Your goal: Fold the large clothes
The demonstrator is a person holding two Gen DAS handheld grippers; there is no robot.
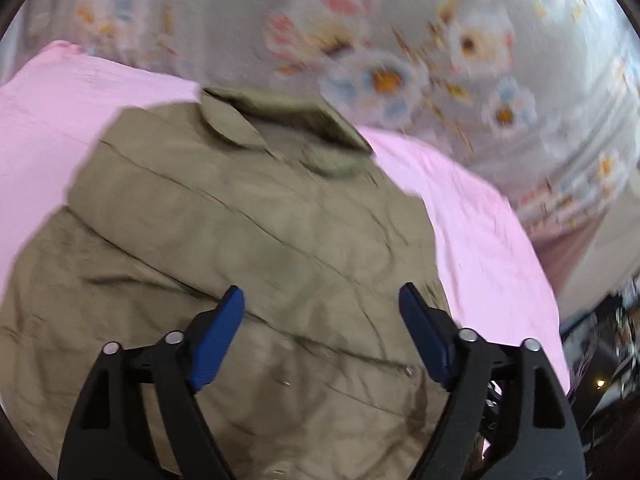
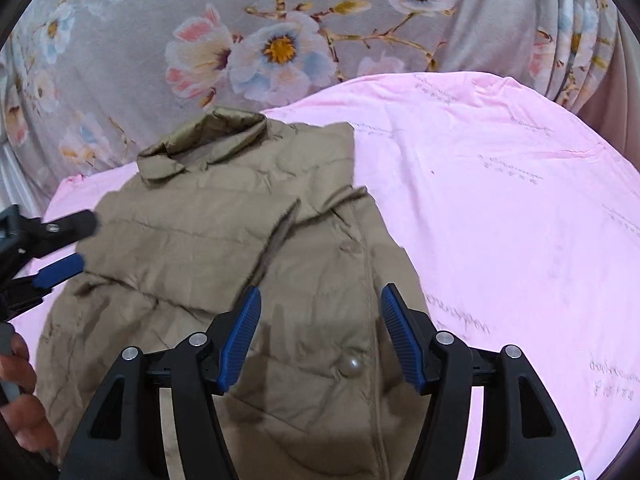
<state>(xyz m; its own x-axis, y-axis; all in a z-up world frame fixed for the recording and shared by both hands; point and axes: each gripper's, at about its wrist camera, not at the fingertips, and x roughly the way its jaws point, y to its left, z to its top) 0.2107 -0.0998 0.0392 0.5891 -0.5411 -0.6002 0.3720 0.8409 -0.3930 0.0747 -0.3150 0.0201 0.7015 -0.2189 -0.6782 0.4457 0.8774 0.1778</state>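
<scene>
A khaki padded jacket is seen spread on a pink sheet, collar toward the far side, where a grey flowered fabric rises behind the sheet. One side of the jacket is folded over the body, so that a diagonal fold edge runs across the front. A round pearl-like button is noted on the front panel, near the placket seam.

Left gripper: jaws are held wide apart, blue pads clear of the cloth as far as can be judged — nothing is seen between them. It hangs over the lower body of the jacket, pointed down toward the fabric. The left wrist view is motion-blurred, so that fine detail of the quilting is not resolved. In the right wrist view the same gripper is seen at the jacket's left edge, jaws parted, with part of a hand at the frame's lower left corner.

Right gripper: jaws are parted, ribbed blue pads on either side of the front panel, with the button below and between them. No cloth is seen pinched; whether the tips touch the surface cannot be told.

Small snap studs are recorded on the jacket near the left gripper's right finger.
</scene>
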